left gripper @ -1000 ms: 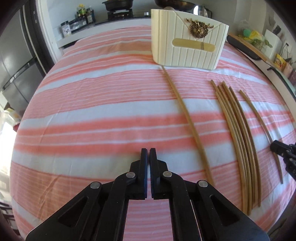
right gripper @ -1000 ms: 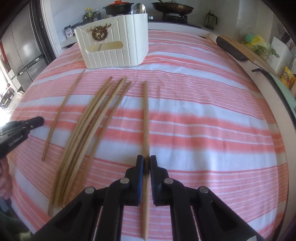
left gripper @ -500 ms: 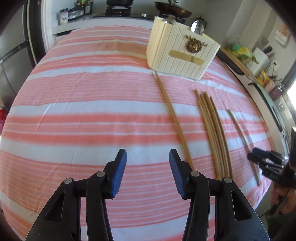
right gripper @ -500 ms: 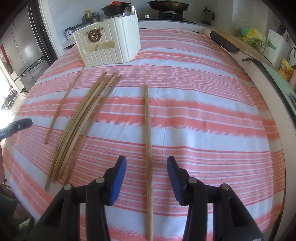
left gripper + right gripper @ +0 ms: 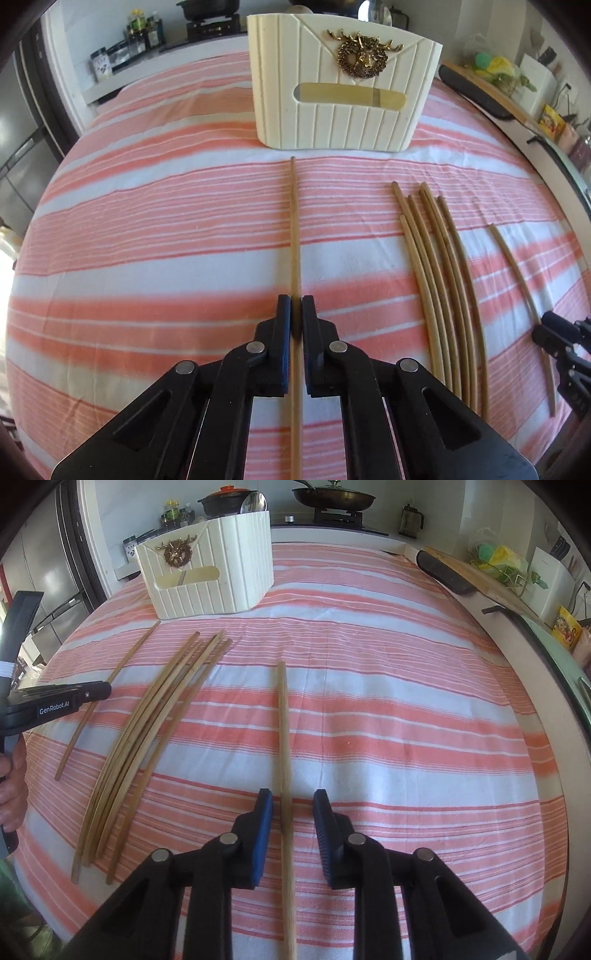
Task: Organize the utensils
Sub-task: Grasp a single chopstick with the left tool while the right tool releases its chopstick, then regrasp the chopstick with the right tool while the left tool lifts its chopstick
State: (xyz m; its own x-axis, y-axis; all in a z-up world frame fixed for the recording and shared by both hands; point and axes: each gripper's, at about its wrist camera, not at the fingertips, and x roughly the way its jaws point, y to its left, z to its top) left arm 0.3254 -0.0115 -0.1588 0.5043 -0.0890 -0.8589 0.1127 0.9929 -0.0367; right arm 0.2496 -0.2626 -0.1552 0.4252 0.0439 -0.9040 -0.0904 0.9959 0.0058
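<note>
The left gripper (image 5: 294, 317) has just closed its jaws onto a single chopstick (image 5: 294, 221), which runs toward twelve o'clock at the cream basket (image 5: 343, 85), likely lined up for dropping in; the right gripper (image 5: 291, 812) has its jaws narrowing around another chopstick (image 5: 283, 738), pads apart from it; a loose bundle (image 5: 147, 738) lies at ten o'clock on the striped bench (image 5: 406, 720); the basket's contents are mostly hidden, and both sticks' near ends are cut off.

Daylit kitchen: steel fridge (image 5: 48, 602) at left, stove (image 5: 332, 517) with pans behind the striped tablecloth (image 5: 406, 701)
</note>
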